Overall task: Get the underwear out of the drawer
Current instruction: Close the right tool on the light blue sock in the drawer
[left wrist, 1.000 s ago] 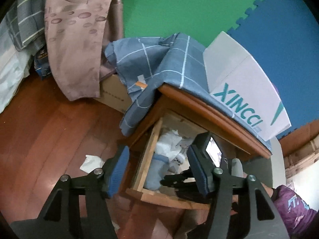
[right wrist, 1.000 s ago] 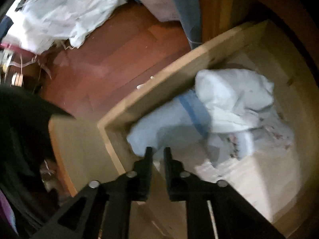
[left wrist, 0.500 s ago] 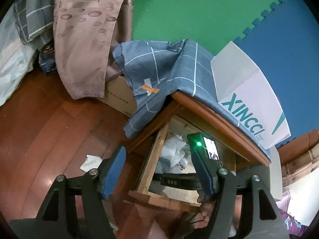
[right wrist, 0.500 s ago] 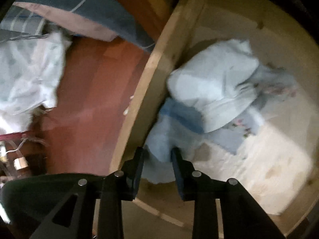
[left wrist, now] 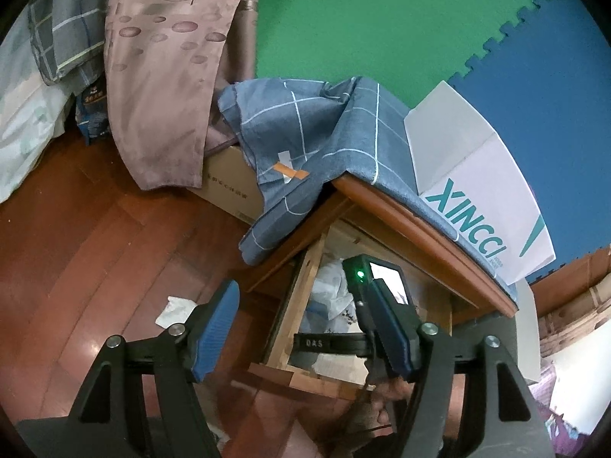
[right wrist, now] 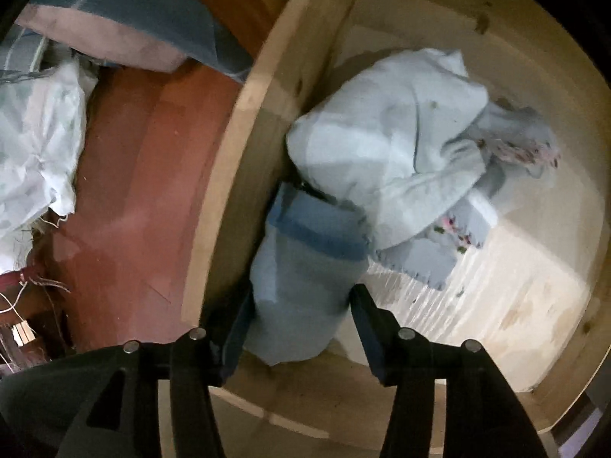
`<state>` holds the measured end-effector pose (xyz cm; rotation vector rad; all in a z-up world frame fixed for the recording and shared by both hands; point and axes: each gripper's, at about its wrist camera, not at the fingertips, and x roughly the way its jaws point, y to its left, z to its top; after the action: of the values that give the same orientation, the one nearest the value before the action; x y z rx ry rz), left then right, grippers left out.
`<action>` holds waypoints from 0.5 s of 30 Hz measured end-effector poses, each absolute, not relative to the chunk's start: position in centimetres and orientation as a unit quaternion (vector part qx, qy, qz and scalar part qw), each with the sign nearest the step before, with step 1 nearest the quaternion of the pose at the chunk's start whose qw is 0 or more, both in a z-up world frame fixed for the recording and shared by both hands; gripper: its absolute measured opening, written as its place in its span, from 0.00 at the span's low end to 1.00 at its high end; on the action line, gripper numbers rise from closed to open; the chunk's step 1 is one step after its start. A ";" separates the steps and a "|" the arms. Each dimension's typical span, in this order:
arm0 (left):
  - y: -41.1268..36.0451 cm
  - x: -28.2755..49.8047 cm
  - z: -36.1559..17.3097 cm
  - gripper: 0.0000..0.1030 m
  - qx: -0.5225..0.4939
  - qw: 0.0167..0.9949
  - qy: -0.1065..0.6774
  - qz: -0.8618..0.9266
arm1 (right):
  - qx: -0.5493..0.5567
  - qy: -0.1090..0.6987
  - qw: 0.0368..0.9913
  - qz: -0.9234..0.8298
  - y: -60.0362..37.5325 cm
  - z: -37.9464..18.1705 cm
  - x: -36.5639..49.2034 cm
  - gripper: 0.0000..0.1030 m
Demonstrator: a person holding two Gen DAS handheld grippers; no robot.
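Right tongs (right wrist: 301,311), jaws just opening, straddle the pale-blue underwear (right wrist: 305,282) low in frame against the drawer (right wrist: 244,175) wall, unpinched; closing may snag neighbouring cloth. Left tongs (left wrist: 301,328) open, empty.

The drawer (right wrist: 244,145) is pale unfinished wood, matt, with visible grain and knots. In it lies soft light-blue cloth underwear (right wrist: 305,290) with a darker blue band, beside a crumpled pale cloth (right wrist: 393,152), slightly fuzzy. The floor (left wrist: 95,252) is reddish wood parquet, glossy with reflections. The table (left wrist: 412,217) top edge is varnished orange-brown wood under a matt blue checked cloth (left wrist: 324,141). A smooth white cardboard box (left wrist: 477,191) sits on top.
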<state>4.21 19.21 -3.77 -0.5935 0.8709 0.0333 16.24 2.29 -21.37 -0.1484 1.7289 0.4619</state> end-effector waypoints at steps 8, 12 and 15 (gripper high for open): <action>18.4 4.5 -3.8 0.64 -0.257 0.868 0.424 0.015 | -0.135 0.710 0.631 0.280 3.7 -20.6 15.7 0.28; 17.9 4.6 -3.7 0.64 -0.240 0.872 0.425 0.016 | -0.112 0.692 0.650 0.294 1.5 -18.6 15.4 0.28; 17.4 4.7 -3.7 0.64 -0.231 0.873 0.429 0.013 | -0.090 0.677 0.668 0.296 -0.7 -16.7 15.2 0.28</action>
<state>4.68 17.40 -3.75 -0.4829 0.8952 0.0282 15.19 -0.70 -16.72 -0.2041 1.5262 0.6671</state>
